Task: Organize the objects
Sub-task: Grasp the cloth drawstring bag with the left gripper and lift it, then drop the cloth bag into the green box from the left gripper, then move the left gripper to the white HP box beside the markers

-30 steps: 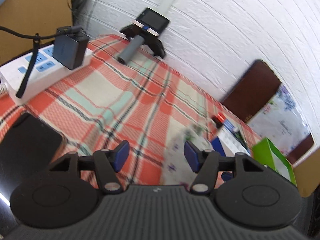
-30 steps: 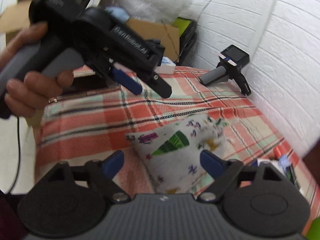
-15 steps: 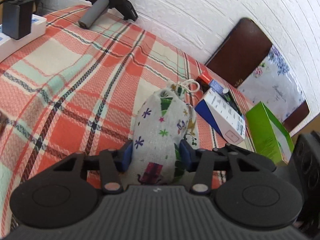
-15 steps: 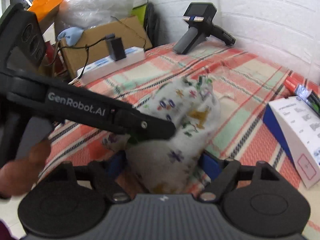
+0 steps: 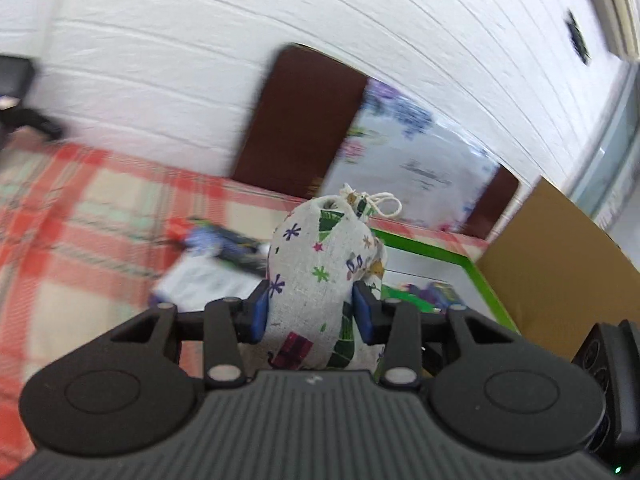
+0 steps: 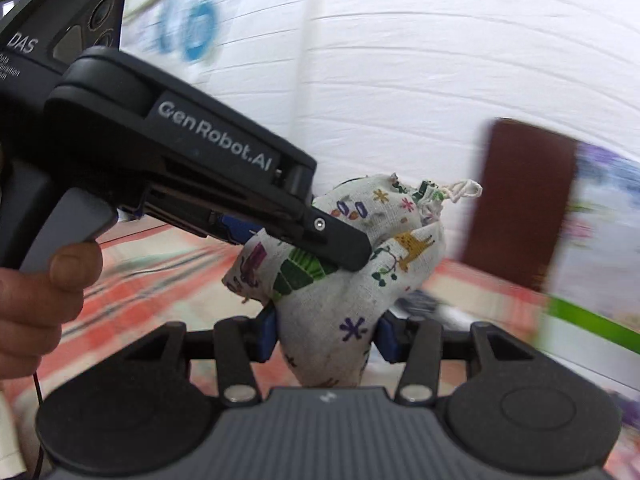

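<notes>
Plaid cloth (image 5: 60, 216) blurs past at the far left of the left wrist view, and that says it all: half a second ago the printed drawstring pouch (image 5: 320, 276) sat on the desk between the fingers, and now it is up in the air, swinging toward the right-hand end. Moving across, the white carton (image 5: 200, 280) and the markers (image 5: 224, 240) lie on the cloth just behind the pouch, smeared by the motion. Centre frame, the left hand-held gripper (image 5: 310, 314) has its blue pads pressed into the pouch's lower half, cloth bulging above them, knot and cord loop on top. Further right, the green box (image 5: 472, 268) stands open with something colourful inside; the pouch is probably headed there, and the cardboard (image 5: 560, 272) stands just beyond it. Over in the right wrist view, same order: a hand (image 6: 40, 280) on the left gripper's grip, its black finger lying across the pouch's flank, then the right hand-held gripper (image 6: 326, 334) squeezing the pouch's bottom from both sides. So both are clamped on one soft bag at once; before it drops into the box, I'd guess one has to let go.
</notes>
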A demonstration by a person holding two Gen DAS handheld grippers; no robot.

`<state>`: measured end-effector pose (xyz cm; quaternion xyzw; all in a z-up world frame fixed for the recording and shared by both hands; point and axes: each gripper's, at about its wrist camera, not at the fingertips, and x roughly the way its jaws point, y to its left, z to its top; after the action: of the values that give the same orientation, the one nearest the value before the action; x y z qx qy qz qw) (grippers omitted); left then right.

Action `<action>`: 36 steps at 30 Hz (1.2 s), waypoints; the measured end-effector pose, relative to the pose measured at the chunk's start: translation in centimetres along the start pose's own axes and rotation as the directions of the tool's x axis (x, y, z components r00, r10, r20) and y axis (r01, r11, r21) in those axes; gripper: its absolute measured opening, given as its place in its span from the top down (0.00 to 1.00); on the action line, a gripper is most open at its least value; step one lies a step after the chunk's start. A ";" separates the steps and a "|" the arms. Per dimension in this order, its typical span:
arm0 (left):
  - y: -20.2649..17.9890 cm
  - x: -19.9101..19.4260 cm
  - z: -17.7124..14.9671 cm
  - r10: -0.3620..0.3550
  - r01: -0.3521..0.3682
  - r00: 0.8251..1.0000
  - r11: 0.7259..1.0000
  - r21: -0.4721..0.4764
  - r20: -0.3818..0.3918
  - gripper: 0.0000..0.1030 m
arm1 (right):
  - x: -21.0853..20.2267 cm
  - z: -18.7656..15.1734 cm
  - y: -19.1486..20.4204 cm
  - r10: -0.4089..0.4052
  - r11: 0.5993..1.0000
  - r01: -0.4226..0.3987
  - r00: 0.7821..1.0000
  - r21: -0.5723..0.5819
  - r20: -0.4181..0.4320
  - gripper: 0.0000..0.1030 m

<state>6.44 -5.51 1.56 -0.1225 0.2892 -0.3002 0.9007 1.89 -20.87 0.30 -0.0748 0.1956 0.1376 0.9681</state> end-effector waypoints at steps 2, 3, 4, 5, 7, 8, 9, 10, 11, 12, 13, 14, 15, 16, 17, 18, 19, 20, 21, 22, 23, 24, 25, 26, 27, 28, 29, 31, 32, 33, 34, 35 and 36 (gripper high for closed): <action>-3.1 2.7 0.4 -0.034 0.035 0.999 0.998 0.057 -0.029 0.57 | -1.0 -0.6 -2.8 -0.069 0.996 0.069 0.998 0.056 0.004 0.56; -4.6 3.9 0.5 -0.048 0.052 0.998 0.995 0.086 -0.044 0.57 | -1.4 -1.0 -4.2 -0.099 0.992 0.099 0.995 0.085 0.003 0.56; -5.9 5.0 0.6 -0.062 0.069 0.996 0.991 0.114 -0.058 0.57 | -1.9 -1.4 -5.6 -0.132 0.985 0.131 0.991 0.109 0.001 0.56; -7.4 6.2 0.5 -0.076 0.086 0.994 0.986 0.140 -0.073 0.56 | -2.2 -1.8 -6.9 -0.164 0.978 0.163 0.986 0.128 -0.002 0.56; -9.8 8.5 0.5 -0.102 0.119 0.989 0.977 0.176 -0.103 0.56 | -2.9 -2.5 -9.5 -0.215 0.963 0.214 0.977 0.164 -0.017 0.56; -10.8 9.8 0.5 -0.114 0.135 0.986 0.973 0.186 -0.120 0.56 | -3.2 -2.8 -10.8 -0.235 0.955 0.237 0.971 0.181 -0.028 0.56; -11.7 10.8 0.4 -0.125 0.150 0.983 0.970 0.191 -0.137 0.56 | -3.3 -3.1 -11.9 -0.256 0.946 0.259 0.966 0.193 -0.040 0.56; -12.6 11.9 0.2 -0.134 0.163 0.979 0.967 0.194 -0.152 0.56 | -3.5 -3.4 -12.9 -0.277 0.938 0.282 0.960 0.200 -0.052 0.56; -13.3 12.9 0.1 -0.141 0.173 0.976 0.965 0.195 -0.167 0.56 | -3.6 -3.7 -13.9 -0.302 0.929 0.309 0.951 0.202 -0.066 0.56; -13.9 13.9 -0.1 -0.146 0.181 0.973 0.963 0.198 -0.179 0.56 | -3.6 -4.1 -14.8 -0.324 0.921 0.334 0.942 0.201 -0.081 0.56; -14.5 14.9 -0.2 -0.148 0.186 0.970 0.962 0.201 -0.191 0.56 | -3.4 -4.3 -15.6 -0.343 0.913 0.356 0.934 0.201 -0.097 0.56; -15.1 15.7 -0.3 -0.146 0.188 0.969 0.961 0.205 -0.201 0.56 | -3.5 -4.6 -16.6 -0.359 0.904 0.376 0.926 0.204 -0.113 0.56; -15.6 16.5 -0.5 -0.141 0.186 0.967 0.960 0.210 -0.210 0.55 | -3.4 -4.7 -17.3 -0.377 0.894 0.398 0.917 0.207 -0.131 0.56; -16.1 17.2 -0.6 -0.124 0.172 0.968 0.961 0.217 -0.219 0.53 | -3.2 -4.9 -17.9 -0.400 0.882 0.424 0.904 0.207 -0.150 0.55; -16.4 18.0 -0.8 -0.087 0.140 0.970 0.964 0.228 -0.228 0.47 | -2.9 -5.2 -18.5 -0.430 0.865 0.458 0.887 0.203 -0.170 0.47; -16.5 18.3 -1.0 -0.042 0.098 0.972 0.966 0.239 -0.229 0.46 | -2.8 -5.4 -18.9 -0.464 0.846 0.495 0.867 0.200 -0.180 0.41; -16.4 18.5 -1.3 -0.004 0.063 0.974 0.966 0.250 -0.227 0.46 | -2.8 -5.6 -19.0 -0.501 0.826 0.528 0.848 0.197 -0.172 0.33; -16.3 18.4 -1.4 0.017 0.042 0.974 0.966 0.256 -0.224 0.46 | -2.9 -5.8 -18.6 -0.518 0.819 0.540 0.841 0.195 -0.156 0.33; -16.0 18.1 -1.6 0.030 0.028 0.976 0.965 0.261 -0.217 0.46 | -3.1 -5.9 -18.7 -0.518 0.819 0.538 0.843 0.198 -0.146 0.33; -15.8 17.7 -1.7 0.050 0.009 0.976 0.962 0.273 -0.210 0.46 | -3.4 -6.0 -18.8 -0.518 0.818 0.537 0.844 0.206 -0.141 0.34; -15.6 17.3 -1.9 0.076 -0.014 0.976 0.957 0.290 -0.202 0.46 | -3.5 -6.1 -18.8 -0.518 0.818 0.535 0.845 0.213 -0.134 0.34; -15.5 16.8 -2.1 0.098 -0.036 0.976 0.951 0.306 -0.192 0.46 | -3.7 -6.1 -18.6 -0.516 0.818 0.531 0.847 0.221 -0.127 0.34; -15.3 16.1 -2.3 0.111 -0.049 0.977 0.947 0.316 -0.181 0.46 | -3.9 -6.1 -18.4 -0.514 0.819 0.527 0.850 0.228 -0.119 0.34; -15.0 15.4 -2.5 0.117 -0.057 0.978 0.945 0.322 -0.172 0.45 | -3.9 -5.9 -18.7 -0.510 0.821 0.521 0.853 0.235 -0.110 0.34; -14.9 14.7 -2.6 0.123 -0.065 0.979 0.944 0.324 -0.162 0.45 | -4.3 -6.0 -18.3 -0.507 0.822 0.516 0.856 0.239 -0.103 0.33; -14.7 14.4 -2.6 0.131 -0.074 0.979 0.942 0.327 -0.154 0.44 | -4.5 -6.0 -18.0 -0.505 0.825 0.513 0.857 0.237 -0.098 0.33; -14.5 13.7 -2.8 0.139 -0.084 0.980 0.939 0.333 -0.145 0.44 | -4.8 -5.9 -17.1 -0.506 0.826 0.512 0.858 0.236 -0.091 0.33; -14.2 12.5 -2.9 0.160 -0.110 0.980 0.935 0.338 -0.122 0.43 | -4.9 -5.6 -16.9 -0.494 0.837 0.498 0.866 0.227 -0.081 0.33; -14.1 12.1 -2.9 0.168 -0.121 0.979 0.932 0.340 -0.112 0.43 | -5.0 -5.5 -16.5 -0.494 0.839 0.498 0.866 0.218 -0.076 0.33; -13.9 11.5 -2.9 0.177 -0.132 0.979 0.930 0.343 -0.104 0.42 | -5.5 -5.5 -16.0 -0.493 0.842 0.496 0.867 0.211 -0.072 0.33; -13.8 10.9 -3.0 0.188 -0.144 0.978 0.927 0.346 -0.095 0.42 | -5.7 -5.4 -15.6 -0.488 0.846 0.491 0.870 0.208 -0.069 0.33; -13.6 10.4 -3.0 0.198 -0.156 0.976 0.924 0.348 -0.087 0.41 | -6.0 -5.3 -15.1 -0.483 0.849 0.486 0.873 0.207 -0.066 0.33; -13.4 9.9 -3.1 0.209 -0.168 0.975 0.921 0.351 -0.080 0.41 | -6.2 -5.2 -14.7 -0.478 0.853 0.480 0.876 0.206 -0.064 0.33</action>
<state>4.70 -22.29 -0.07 0.0819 0.2950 -0.2642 0.9146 -1.12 -37.34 -0.67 -0.0166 0.1895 -0.1302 0.9731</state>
